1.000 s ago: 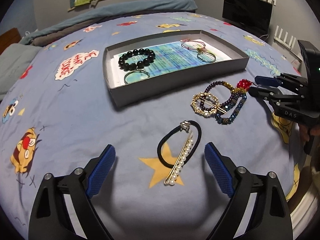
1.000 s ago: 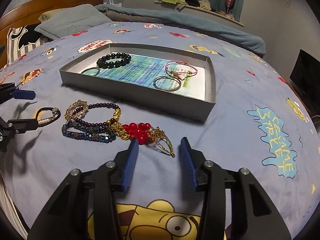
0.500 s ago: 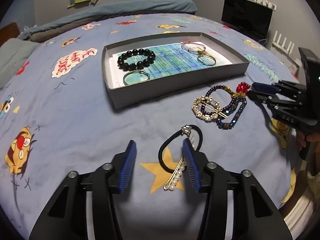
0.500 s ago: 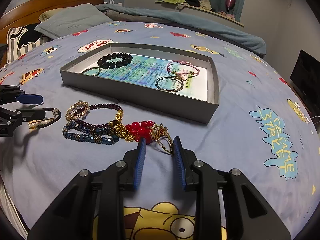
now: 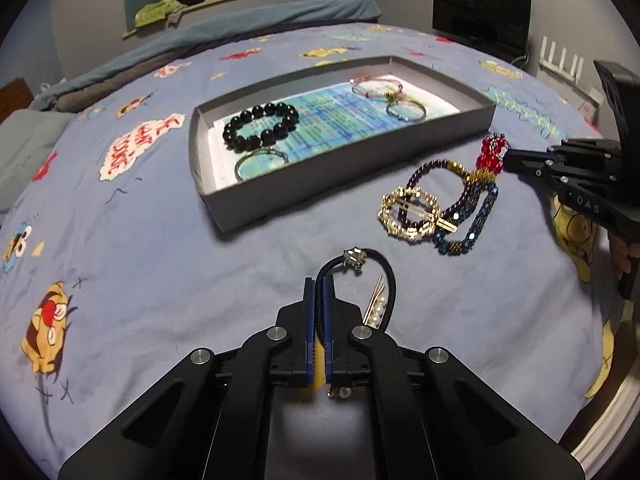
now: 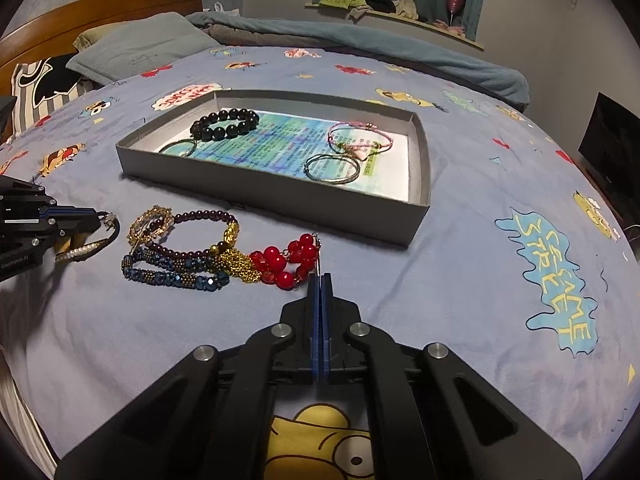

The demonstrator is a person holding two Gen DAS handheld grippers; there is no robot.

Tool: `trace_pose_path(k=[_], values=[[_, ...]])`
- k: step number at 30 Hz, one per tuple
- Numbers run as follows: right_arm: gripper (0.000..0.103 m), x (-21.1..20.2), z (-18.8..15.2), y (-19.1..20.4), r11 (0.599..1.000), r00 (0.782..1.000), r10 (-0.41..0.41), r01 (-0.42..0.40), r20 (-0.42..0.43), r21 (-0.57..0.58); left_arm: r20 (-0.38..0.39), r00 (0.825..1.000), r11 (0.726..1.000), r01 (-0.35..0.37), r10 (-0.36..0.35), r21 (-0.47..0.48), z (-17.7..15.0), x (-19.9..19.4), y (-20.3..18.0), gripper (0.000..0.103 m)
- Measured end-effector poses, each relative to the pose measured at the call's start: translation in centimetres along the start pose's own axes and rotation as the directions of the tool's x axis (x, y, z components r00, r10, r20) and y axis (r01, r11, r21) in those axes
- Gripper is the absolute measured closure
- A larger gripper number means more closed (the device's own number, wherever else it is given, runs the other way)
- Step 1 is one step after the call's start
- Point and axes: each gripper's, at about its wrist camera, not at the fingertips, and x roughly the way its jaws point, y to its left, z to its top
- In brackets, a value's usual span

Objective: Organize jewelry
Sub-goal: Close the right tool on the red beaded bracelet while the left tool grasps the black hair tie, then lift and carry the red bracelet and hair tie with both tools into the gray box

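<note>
Pinching the black hair tie (image 5: 390, 280), the left gripper (image 5: 319, 280) is clamping; at three o'clock, the right gripper (image 6: 320, 278) is closing on a gold chain (image 6: 318, 256).

2 low, close wrist views share the grey tray (image 5: 344, 184).

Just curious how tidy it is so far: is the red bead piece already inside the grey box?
No, the red bead piece lies on the bedspread outside the grey box.

Matt grey cardboard tray (image 6: 280, 200), glossy black bead bracelet (image 6: 224, 124), shiny red glass-like beads (image 6: 288, 260), soft printed cloth bedsheet (image 6: 480, 208), polished wooden headboard (image 6: 100, 8).
</note>
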Motion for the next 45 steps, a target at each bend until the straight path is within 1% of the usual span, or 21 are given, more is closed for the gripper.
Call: trace_pose_path(k=[7,11,22,28,31,35,37,39,41,45], values=[[0.102,-2.2,0.7,-1.0,0.998,0.995,0.004,-0.010,0.099,0.057,0.095,0.996,0.999,0.007,-0.004,-0.031,0.7,-2.3,0.5,0.099],[0.102,-3.1,1.2,-1.2,0.997,0.991,0.003,-0.013,0.137,0.074,0.140,0.990,0.999,0.011,-0.006,-0.032,1.0,-3.4,0.5,0.099],[0.102,-5.0,2.0,-1.1,0.996,0.978,-0.001,-0.018,0.207,0.087,0.267,0.964,1.000,0.008,-0.002,-0.022,2.3,-6.9,0.3,0.099],[0.102,-6.0,2.6,-0.8,0.997,0.971,-0.009,-0.010,0.238,0.079,0.280,0.960,0.999,0.020,-0.012,-0.026,2.8,-7.3,0.4,0.099],[0.102,-6.8,3.2,-0.8,0.997,0.963,-0.021,0.000,0.267,0.081,0.283,0.959,1.000,0.014,-0.006,-0.026,3.4,-7.3,0.3,0.099],[0.102,-7.6,4.2,-1.0,0.995,0.954,-0.022,-0.007,0.299,0.096,0.306,0.952,1.000,0.009,-0.001,-0.023,4.4,-7.7,0.2,0.099],[0.102,-7.8,4.9,-1.0,0.995,0.950,-0.023,-0.007,0.312,0.095,0.314,0.950,1.000,0.005,0.003,-0.024,5.3,-7.6,0.3,0.099],[0.102,-8.0,5.7,-1.1,0.995,0.945,-0.023,-0.009,0.327,0.097,0.315,0.949,0.999,0.016,-0.005,-0.033,6.3,-7.4,0.6,0.099],[0.102,-8.1,6.5,-1.2,0.995,0.941,-0.018,-0.017,0.339,0.100,0.311,0.950,0.998,0.032,-0.017,-0.045,7.2,-6.8,0.8,0.099],[0.102,-7.4,8.8,-0.8,0.997,0.934,-0.017,-0.013,0.357,0.081,0.301,0.953,0.998,0.043,-0.026,-0.049,9.5,-5.1,0.9,0.099]])
